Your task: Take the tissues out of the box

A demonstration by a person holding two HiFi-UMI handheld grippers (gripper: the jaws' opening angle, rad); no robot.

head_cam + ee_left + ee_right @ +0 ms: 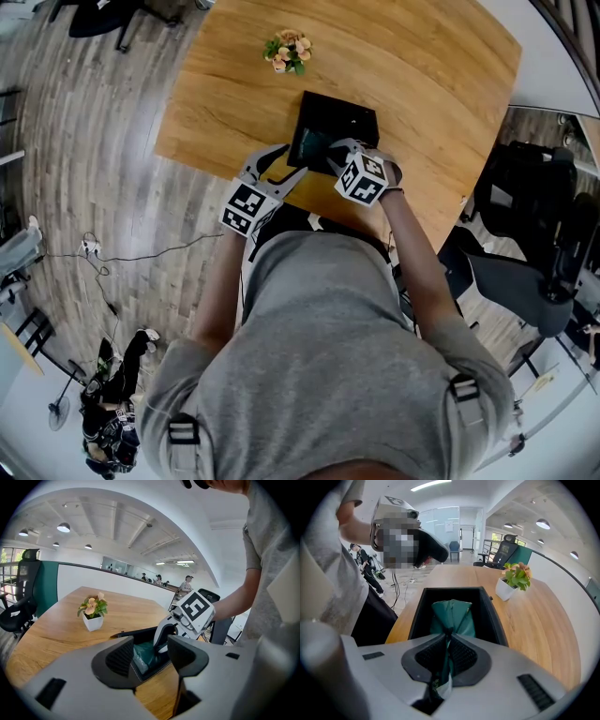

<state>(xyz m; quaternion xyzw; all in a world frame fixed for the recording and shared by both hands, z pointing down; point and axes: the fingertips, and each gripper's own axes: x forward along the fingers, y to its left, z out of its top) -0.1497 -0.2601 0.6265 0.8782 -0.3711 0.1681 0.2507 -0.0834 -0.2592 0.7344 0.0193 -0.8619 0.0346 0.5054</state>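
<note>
The person stood bent over a wooden table (422,84), a gripper in each hand, both brought down onto an open black box (349,116) that sat near the table's near edge. A small potted plant (288,51) with pale blossoms stood further back on the tabletop, well apart from the box.

The right gripper (446,656) pointed steeply down into the box. Its jaws were pressed together on the green tissue pack (452,616), the soft wrapper gathered into a crease where the ribbed pads met and a fold of it squeezed back between them. The rest of the pack was inside the box (422,611), rising in a loose peak between the black walls. From that side the potted plant (513,581) showed just beyond the box's far right corner.

The left gripper (150,656) was held lower and flatter at the box's near left corner. Its jaws stood spread, nothing pinched between them; through the gap I could see the box's rim (140,633) and a patch of the green pack (143,651). Whether either jaw touched the box I could not tell. Beyond it the right gripper (161,639) dipped into the box, its marker cube above.

A black office chair (18,606) stood off the table's far left side.
</note>
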